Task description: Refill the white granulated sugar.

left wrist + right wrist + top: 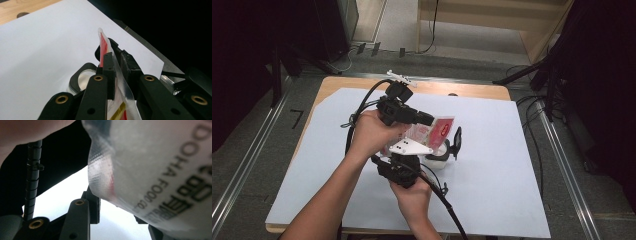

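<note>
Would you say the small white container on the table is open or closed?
Open: the container's black lid stands flipped up beside it.

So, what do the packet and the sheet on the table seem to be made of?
Packet: apparently thin plastic film, glossy, with a crimped, translucent sealed edge and printed lettering. It is pinched in the left claw.
Sheet: probably paper or thin card, matte white; it lies flat over a wooden tabletop.
</note>
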{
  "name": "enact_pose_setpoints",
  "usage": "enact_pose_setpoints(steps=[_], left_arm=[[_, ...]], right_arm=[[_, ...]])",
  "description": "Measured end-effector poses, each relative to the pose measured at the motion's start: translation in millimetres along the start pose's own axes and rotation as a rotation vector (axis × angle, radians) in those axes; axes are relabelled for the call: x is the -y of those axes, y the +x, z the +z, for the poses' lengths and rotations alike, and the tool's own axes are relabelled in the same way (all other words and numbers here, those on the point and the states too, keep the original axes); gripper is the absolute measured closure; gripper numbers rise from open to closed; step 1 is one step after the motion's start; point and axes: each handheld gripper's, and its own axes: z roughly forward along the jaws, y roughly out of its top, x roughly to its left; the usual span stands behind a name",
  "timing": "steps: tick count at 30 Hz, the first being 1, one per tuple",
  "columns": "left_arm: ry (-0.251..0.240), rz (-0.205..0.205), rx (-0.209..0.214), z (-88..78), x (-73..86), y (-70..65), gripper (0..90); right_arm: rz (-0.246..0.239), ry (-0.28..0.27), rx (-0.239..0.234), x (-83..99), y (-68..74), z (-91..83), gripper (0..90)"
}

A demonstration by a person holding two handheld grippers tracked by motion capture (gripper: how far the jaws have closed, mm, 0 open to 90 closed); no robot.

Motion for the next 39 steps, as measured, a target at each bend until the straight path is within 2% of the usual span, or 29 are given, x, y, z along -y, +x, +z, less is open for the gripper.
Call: enact_pose_setpoints(steps=[14,19,26,39], left_arm=[[0.003,-0.002,0.0,-6.7,5.3,0.6,83.1],[0.003,-0.003,0.01,-8.6,7.9,2.5,83.7],[0.027,0.0,0.005,-12.8,11.4,3.2,84.4],[0.061,-0.019,0.008,-17.8,16.5,7.1,84.3]], right_arm=[[-0.023,0.008,0.003,2.3,3.9,2.9,64.0],[-0.051,0.018,0.006,5.3,5.7,3.6,64.1],[-0.065,0.027,-0.004,9.1,6.6,4.8,63.8],[-0.098,0.044,-0.026,17.5,7.9,8.4,60.8]])
